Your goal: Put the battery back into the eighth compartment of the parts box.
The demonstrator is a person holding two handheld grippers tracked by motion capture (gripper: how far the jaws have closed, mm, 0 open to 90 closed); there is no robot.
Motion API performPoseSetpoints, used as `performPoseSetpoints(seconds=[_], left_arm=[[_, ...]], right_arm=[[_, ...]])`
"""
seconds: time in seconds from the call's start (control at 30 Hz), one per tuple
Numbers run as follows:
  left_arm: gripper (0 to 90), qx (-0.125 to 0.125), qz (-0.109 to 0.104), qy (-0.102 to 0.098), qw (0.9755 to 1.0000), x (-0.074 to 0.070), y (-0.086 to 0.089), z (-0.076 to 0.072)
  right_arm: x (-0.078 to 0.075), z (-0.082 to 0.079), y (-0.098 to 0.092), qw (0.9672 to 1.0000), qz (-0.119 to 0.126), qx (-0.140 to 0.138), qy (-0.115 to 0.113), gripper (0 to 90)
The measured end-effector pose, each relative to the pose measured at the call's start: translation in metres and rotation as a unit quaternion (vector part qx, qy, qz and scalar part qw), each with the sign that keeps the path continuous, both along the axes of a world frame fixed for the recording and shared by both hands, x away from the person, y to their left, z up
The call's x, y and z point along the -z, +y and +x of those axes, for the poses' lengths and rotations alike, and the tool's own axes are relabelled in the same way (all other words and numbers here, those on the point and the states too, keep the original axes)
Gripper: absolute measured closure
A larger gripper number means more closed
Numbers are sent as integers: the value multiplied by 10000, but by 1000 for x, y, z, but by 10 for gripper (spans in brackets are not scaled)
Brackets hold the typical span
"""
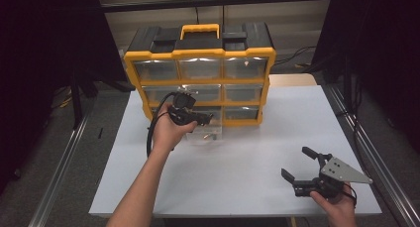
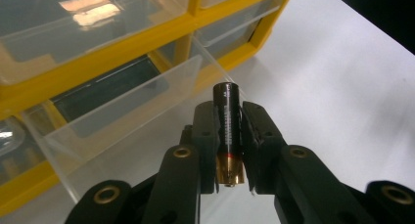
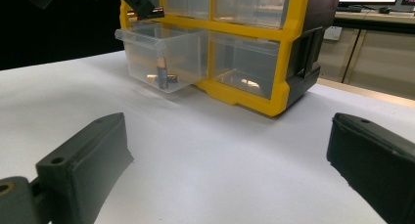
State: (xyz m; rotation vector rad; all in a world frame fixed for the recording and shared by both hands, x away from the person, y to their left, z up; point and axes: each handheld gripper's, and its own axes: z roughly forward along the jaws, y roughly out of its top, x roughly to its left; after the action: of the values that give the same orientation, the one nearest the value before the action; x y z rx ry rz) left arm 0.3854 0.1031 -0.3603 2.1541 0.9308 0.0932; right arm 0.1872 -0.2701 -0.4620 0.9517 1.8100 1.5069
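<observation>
A black battery with a copper-coloured end (image 2: 228, 128) is pinched between the jaws of my left gripper (image 2: 227, 111), which is shut on it. That gripper (image 1: 206, 119) hovers over a clear drawer (image 1: 208, 134) pulled out of the bottom row of a yellow and black organizer (image 1: 198, 52). In the left gripper view the drawer (image 2: 122, 111) lies just ahead and to the left. Inside the drawer (image 3: 161, 53) one battery (image 3: 162, 71) stands upright beside another lying flat. My right gripper (image 1: 295, 162) rests open near the table's front right, its jaws (image 3: 227, 131) wide apart around nothing.
The organizer stands at the back of the white table (image 1: 237, 162), with a yellow handle (image 1: 200, 28) on top and its other clear drawers pushed in. Metal rails (image 1: 59, 167) run along both sides of the table. Dark curtains hang to the left and right.
</observation>
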Motion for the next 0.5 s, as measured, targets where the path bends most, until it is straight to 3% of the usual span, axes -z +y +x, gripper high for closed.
performPoseSetpoints(seconds=[0.13, 0.2, 0.37, 0.5], left_arm=[[774, -42, 102, -32, 9999, 2, 2, 4], [774, -109, 15, -36, 9999, 4, 1, 5], [774, -152, 105, -160, 9997, 5, 4, 10], [774, -283, 60, -146, 9995, 8, 5, 13]], right_arm=[[0, 0, -1, 10000, -6, -4, -6, 14], [0, 0, -1, 10000, -4, -4, -12, 14], [0, 0, -2, 10000, -21, 25, -12, 14], [0, -1, -3, 10000, -14, 20, -39, 14]])
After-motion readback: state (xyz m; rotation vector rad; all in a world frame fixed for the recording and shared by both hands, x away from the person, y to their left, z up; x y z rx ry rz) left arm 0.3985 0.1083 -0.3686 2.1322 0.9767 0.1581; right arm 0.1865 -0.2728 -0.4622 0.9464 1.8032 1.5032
